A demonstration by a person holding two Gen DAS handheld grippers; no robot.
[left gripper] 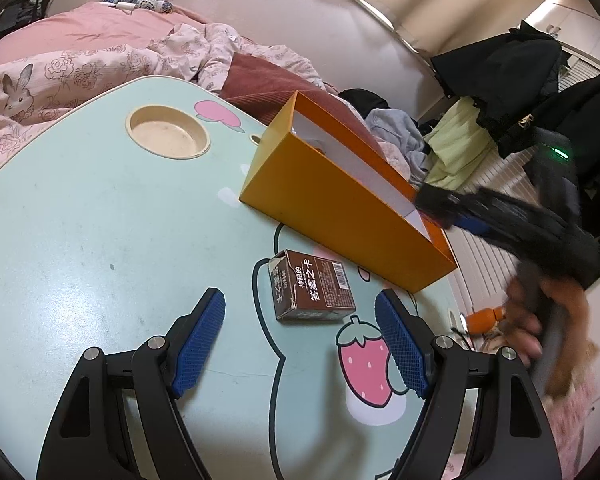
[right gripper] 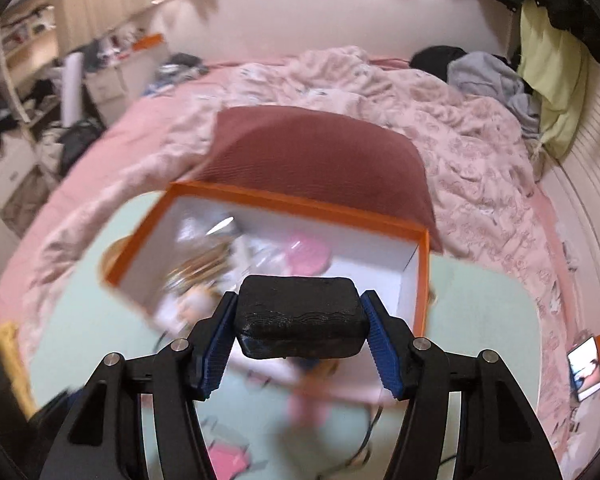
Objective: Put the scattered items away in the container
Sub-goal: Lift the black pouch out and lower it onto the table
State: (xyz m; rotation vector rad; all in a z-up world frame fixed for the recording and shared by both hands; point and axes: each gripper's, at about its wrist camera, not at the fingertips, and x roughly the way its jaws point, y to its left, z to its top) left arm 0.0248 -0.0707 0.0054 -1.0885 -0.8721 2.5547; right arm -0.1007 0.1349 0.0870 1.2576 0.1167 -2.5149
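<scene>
An orange box (left gripper: pixel 340 216) with a white inside stands on the mint lap table (left gripper: pixel 100 240). A brown card box (left gripper: pixel 312 288) lies flat on the table in front of it, between the open blue pads of my left gripper (left gripper: pixel 300 316) and a little beyond them. My right gripper (right gripper: pixel 300 328) is shut on a black block (right gripper: pixel 300 320) and holds it above the near edge of the orange box (right gripper: pixel 422 280), which holds several blurred items. The right gripper also shows in the left wrist view (left gripper: pixel 440 204), at the box's right end.
The table has a round cup recess (left gripper: pixel 168 132) at its far left. A pink quilted bed (right gripper: pixel 440 128) with a dark red cushion (right gripper: pixel 320 152) lies behind the table. Clothes (left gripper: pixel 540 92) hang at the right. A phone (right gripper: pixel 586 368) lies at the right.
</scene>
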